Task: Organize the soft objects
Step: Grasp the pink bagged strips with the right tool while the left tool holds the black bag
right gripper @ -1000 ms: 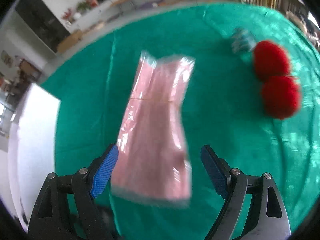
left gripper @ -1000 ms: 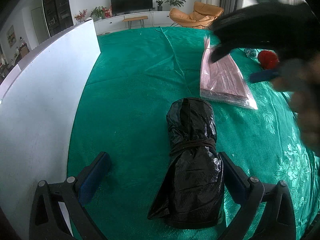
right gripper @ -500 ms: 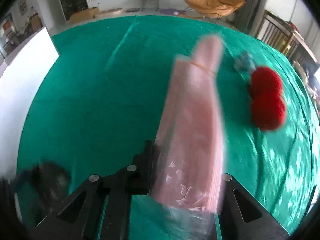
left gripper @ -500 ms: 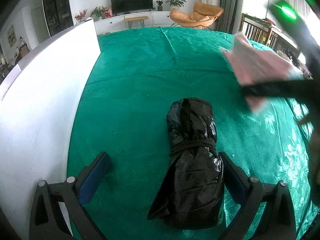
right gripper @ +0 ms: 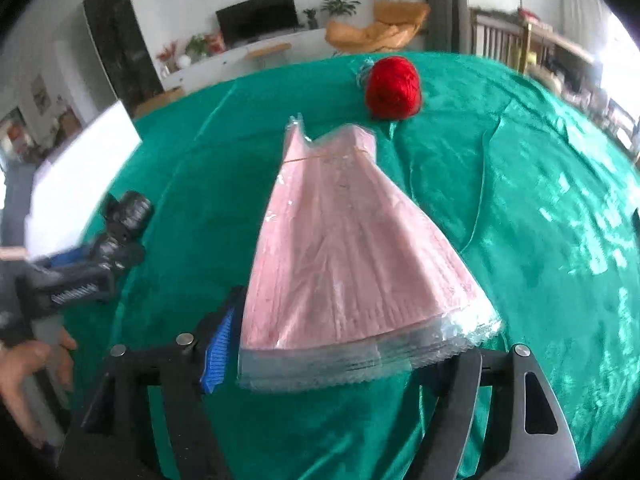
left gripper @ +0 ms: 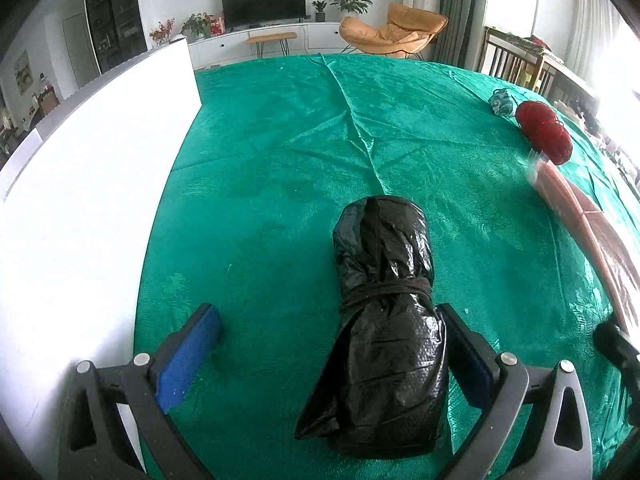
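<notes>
A black plastic bundle [left gripper: 386, 268] tied with dark cord lies on the green tablecloth [left gripper: 280, 160]. My left gripper [left gripper: 332, 344] is open, its right finger against the bundle and its left finger apart from it. My right gripper [right gripper: 344, 354] is shut on a stack of pink bags in clear wrap [right gripper: 348, 248] and holds it flat above the cloth; the stack also shows edge-on in the left wrist view [left gripper: 588, 232]. Red yarn balls [right gripper: 393, 88] lie beyond it and also show in the left wrist view [left gripper: 544, 132].
A white box [left gripper: 88, 208] stands along the left side of the table. A small teal bundle [left gripper: 501, 102] lies by the yarn. The left gripper's body [right gripper: 80, 264] and a hand show at the left of the right wrist view.
My right gripper closed on the pink stack, lifted it off the cloth and carried it to the right and nearer. The left gripper and black bundle have not moved.
</notes>
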`<state>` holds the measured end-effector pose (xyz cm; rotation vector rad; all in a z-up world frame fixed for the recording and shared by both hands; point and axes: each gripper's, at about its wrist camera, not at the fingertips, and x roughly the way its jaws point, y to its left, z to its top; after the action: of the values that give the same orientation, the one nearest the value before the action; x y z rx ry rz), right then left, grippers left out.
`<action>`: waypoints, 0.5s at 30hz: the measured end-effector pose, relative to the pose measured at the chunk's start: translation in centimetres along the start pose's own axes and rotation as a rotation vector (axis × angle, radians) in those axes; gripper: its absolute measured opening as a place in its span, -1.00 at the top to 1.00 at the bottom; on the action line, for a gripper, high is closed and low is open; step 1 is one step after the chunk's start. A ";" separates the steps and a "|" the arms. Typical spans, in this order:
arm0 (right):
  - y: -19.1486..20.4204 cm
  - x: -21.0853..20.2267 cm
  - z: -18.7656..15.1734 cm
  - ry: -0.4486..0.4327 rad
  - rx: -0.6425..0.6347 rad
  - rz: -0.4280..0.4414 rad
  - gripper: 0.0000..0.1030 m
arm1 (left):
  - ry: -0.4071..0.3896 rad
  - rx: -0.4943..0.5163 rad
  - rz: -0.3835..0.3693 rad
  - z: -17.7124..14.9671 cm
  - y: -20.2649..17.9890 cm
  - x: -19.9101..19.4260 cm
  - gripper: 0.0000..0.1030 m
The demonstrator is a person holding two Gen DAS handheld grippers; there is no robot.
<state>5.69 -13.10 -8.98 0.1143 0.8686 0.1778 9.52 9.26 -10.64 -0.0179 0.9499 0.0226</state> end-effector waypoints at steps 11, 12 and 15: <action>-2.0 -3.4 0.5 -0.077 0.067 -0.056 -0.46 | 0.000 0.000 0.000 0.0 0.0 0.0 -1.00; -2.0 -3.8 0.5 -0.090 0.061 -0.076 -0.46 | 0.000 0.000 0.000 0.0 0.0 0.0 -1.00; -1.8 -5.1 0.8 -0.123 0.033 -0.145 -0.46 | 0.000 0.000 0.000 0.0 0.0 0.0 -1.00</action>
<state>3.27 -15.89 -5.01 0.0911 0.7541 0.0203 9.52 9.27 -10.65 -0.0178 0.9499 0.0223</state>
